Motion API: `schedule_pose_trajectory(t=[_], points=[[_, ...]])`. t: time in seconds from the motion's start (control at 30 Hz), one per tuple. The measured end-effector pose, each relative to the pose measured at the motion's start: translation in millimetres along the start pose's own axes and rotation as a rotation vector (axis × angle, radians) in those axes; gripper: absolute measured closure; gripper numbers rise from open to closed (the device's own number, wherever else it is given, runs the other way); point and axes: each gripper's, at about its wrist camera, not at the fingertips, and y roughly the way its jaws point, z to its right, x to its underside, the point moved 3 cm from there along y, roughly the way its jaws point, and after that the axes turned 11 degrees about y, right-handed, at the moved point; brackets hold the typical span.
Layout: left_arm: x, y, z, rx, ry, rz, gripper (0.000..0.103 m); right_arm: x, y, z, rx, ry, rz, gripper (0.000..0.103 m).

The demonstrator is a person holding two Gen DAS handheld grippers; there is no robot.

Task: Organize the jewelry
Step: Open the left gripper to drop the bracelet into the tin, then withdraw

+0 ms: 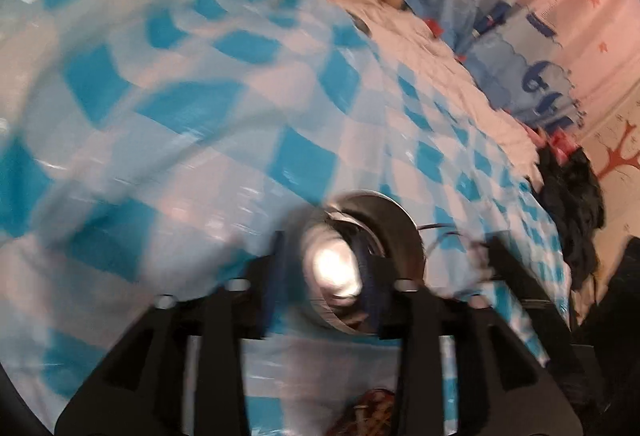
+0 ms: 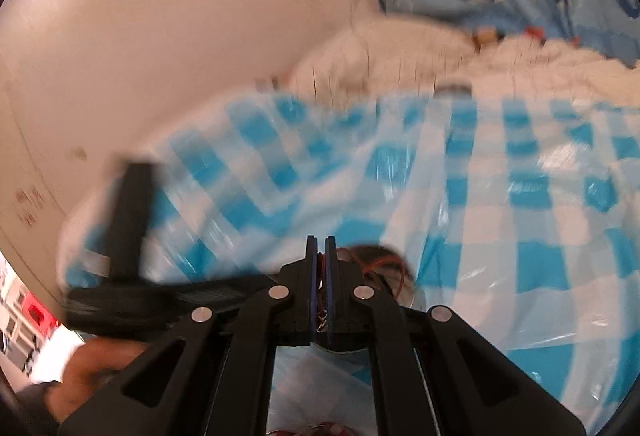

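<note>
Now your left gripper (image 1: 326, 268) has its jaws apart, with a shiny metal bowl (image 1: 352, 268) sitting between and past them on the blue checked cloth (image 1: 192, 108). The pads do not seem to press on the bowl. Your right gripper (image 2: 320, 276) has its jaws together on some thin reddish string jewelry (image 2: 384, 264), which pokes out just past the tips. The picture is blurry, so I cannot tell what kind it is. More beads (image 1: 374, 412) lie on the cloth under the left gripper. I think the next step is dropping the string in the bowl. Go slow, bring the right tips over the bowl's mouth, then let go. Keep the bowl from sliding.
</note>
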Motion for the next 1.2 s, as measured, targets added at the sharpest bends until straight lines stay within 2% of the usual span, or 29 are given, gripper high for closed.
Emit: schedule_pose_trajectory(t=[0.03, 0.07, 0.1, 0.13, 0.17, 0.3, 0.4, 0.47, 0.63, 0.77, 0.83, 0.93, 1.2], points=[[0.3, -5.7, -3.1, -0.006, -0.005, 0.013, 0.057, 5.1, 16.6, 4.0, 0.051, -0.011, -0.053, 0.097], [1.7, -10.4, -4.9, -0.007, -0.008, 0.018, 0.056, 9.1, 22.5, 5.7, 0.075, -0.016, -0.074, 0.087], [4.1, -15.6, -6.6, -0.012, -0.006, 0.018, 0.056, 12.8, 22.8, 8.9, 0.09, -0.012, -0.075, 0.078], [6.5, -19.4, -7.0, -0.018, -0.001, 0.02, 0.055, 15.9, 18.3, 11.7, 0.096, -0.006, -0.055, 0.064], [10.7, -22.9, -6.3, -0.027, 0.008, 0.022, 0.054, 18.3, 6.4, 13.8, 0.1, 0.006, -0.015, 0.057], [28.1, -27.8, -2.3, -0.064, 0.045, 0.018, 0.046, 34.6, -30.8, 20.3, 0.11, 0.034, 0.033, 0.055], [49.7, -26.6, -2.5, -0.127, 0.081, 0.009, 0.044, 59.3, -58.0, 31.0, 0.138, 0.055, 0.04, 0.05], [63.3, -24.5, -4.9, -0.17, 0.097, 0.003, 0.042, 81.7, -75.5, 40.5, 0.179, 0.081, 0.049, 0.043], [88.2, -19.6, -11.3, -0.222, 0.139, -0.006, 0.041, 123.6, -95.4, 71.5, 0.31, 0.164, 0.081, 0.038], [97.4, -18.2, -12.9, -0.218, 0.16, 0.021, 0.035, 131.3, -97.6, 78.3, 0.353, 0.182, 0.134, 0.036], [101.2, -15.3, -8.9, -0.225, 0.192, 0.039, 0.027, 131.5, -94.6, 77.5, 0.373, 0.163, 0.132, 0.033], [104.2, -12.3, -3.1, -0.24, 0.23, 0.05, 0.021, 133.5, -92.1, 71.6, 0.402, 0.126, 0.139, 0.031], [103.5, -10.1, -2.6, -0.227, 0.237, 0.055, 0.017, 136.3, -93.6, 71.7, 0.428, 0.119, 0.151, 0.029]])
